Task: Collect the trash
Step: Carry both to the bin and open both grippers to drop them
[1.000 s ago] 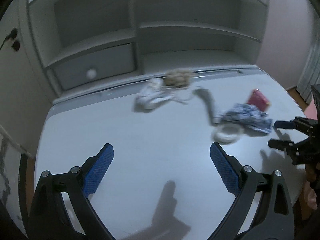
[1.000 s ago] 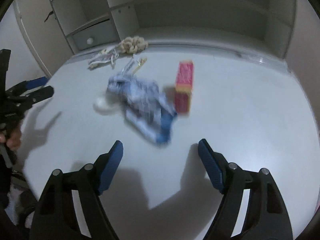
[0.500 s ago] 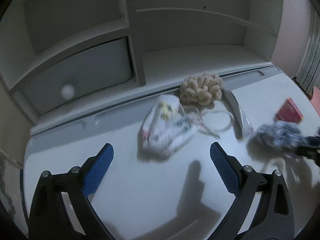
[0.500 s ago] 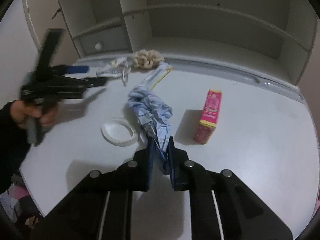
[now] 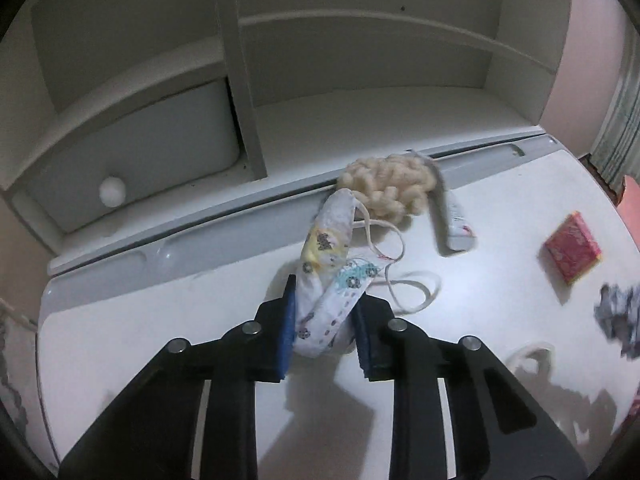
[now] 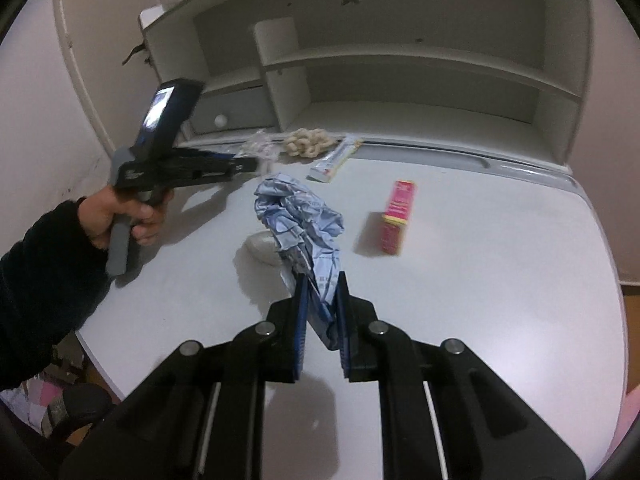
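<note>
My left gripper [image 5: 325, 316] is shut on a crumpled white printed face mask [image 5: 328, 264] near the back of the white table [image 5: 160, 340]; its ear loops [image 5: 408, 292] trail to the right. My right gripper [image 6: 322, 312] is shut on a crumpled blue-and-white wrapper [image 6: 300, 216] and holds it above the table [image 6: 480, 280]. The wrapper also shows blurred in the left wrist view [image 5: 618, 316]. The left gripper shows in the right wrist view [image 6: 244, 166] with the mask [image 6: 260, 148] at its tips.
A cream knotted yarn bundle [image 5: 388, 184], a tube [image 5: 454, 220], a pink-red box [image 5: 572, 248] and a white tape roll [image 5: 530, 354] lie on the table. A white shelf unit [image 5: 240, 80] with a drawer [image 5: 132, 168] stands behind.
My left gripper moved forward to the mask and shut on it. My right gripper, shut on the blue wrapper, has lifted it higher off the table.
</note>
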A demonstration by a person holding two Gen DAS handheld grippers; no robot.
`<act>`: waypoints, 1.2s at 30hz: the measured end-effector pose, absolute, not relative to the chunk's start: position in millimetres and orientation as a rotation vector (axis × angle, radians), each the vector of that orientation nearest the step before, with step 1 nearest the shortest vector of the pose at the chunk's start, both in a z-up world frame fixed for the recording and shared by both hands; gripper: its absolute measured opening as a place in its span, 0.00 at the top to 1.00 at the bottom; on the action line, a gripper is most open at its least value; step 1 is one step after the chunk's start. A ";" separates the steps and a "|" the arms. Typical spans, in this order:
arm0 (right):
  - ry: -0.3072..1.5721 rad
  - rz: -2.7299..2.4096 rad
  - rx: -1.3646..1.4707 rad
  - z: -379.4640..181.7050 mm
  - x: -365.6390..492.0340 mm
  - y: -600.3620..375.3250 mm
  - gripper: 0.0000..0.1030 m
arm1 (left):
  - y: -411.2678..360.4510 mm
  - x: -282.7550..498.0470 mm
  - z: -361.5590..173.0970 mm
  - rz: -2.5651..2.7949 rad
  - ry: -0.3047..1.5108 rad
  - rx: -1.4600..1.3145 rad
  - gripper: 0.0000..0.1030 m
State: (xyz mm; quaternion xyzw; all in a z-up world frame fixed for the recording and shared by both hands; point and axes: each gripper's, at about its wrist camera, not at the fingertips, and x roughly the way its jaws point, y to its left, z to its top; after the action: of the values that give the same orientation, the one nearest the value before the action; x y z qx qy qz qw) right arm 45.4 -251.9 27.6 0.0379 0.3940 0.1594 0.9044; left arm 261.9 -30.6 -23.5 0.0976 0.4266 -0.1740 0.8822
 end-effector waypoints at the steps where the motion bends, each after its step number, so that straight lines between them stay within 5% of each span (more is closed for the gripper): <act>1: 0.811 0.313 0.088 28.7 39.6 -259.2 0.87 | -33.1 255.1 -19.8 -0.360 0.883 0.205 0.77; 10: 0.750 0.023 0.185 33.1 -62.7 -378.2 0.87 | -103.6 132.0 42.3 -0.510 0.752 0.201 0.76; 16: 0.745 -0.221 0.280 13.0 -163.3 -470.9 0.87 | -215.7 37.6 44.6 -0.772 0.703 0.231 0.76; 26: 0.875 -0.544 0.491 -82.9 -297.9 -574.1 0.87 | -397.2 -100.1 -33.3 -1.165 0.755 0.329 0.76; 36: 1.119 -0.615 0.687 -191.1 -325.4 -607.9 0.87 | -472.6 -139.7 -145.2 -1.218 0.974 0.501 0.76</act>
State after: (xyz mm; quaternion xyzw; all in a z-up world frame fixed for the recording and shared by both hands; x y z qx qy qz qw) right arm -325.4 -607.9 -191.1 0.3144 0.5117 -0.2814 0.7484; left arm -139.7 -472.6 -145.2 0.2236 0.4344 -0.5432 0.6829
